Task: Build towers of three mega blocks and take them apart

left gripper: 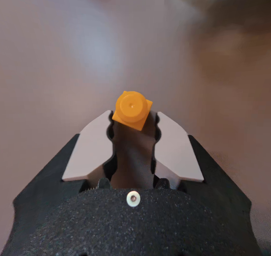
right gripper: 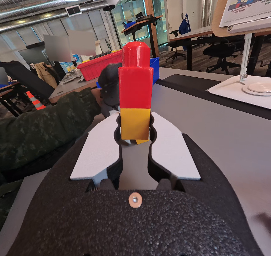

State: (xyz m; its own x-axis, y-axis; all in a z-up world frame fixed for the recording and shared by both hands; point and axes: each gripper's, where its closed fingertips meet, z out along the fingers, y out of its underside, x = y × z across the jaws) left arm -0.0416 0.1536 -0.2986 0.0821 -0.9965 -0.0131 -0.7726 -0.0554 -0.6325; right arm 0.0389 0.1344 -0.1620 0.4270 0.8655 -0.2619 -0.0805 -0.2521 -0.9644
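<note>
The grey tabletop (right gripper: 205,131) carries the scene. Above it, the right gripper (right gripper: 134,125) has its white fingers (right gripper: 101,143) clamped on the yellow block (right gripper: 134,123), the lower piece of an upright stack of 2; the red block (right gripper: 135,86) sits on top, stud upward. The left gripper (left gripper: 132,117) looks straight down on an orange block (left gripper: 132,109), its fingers (left gripper: 90,143) slightly apart around it, one corner touching the left finger.
</note>
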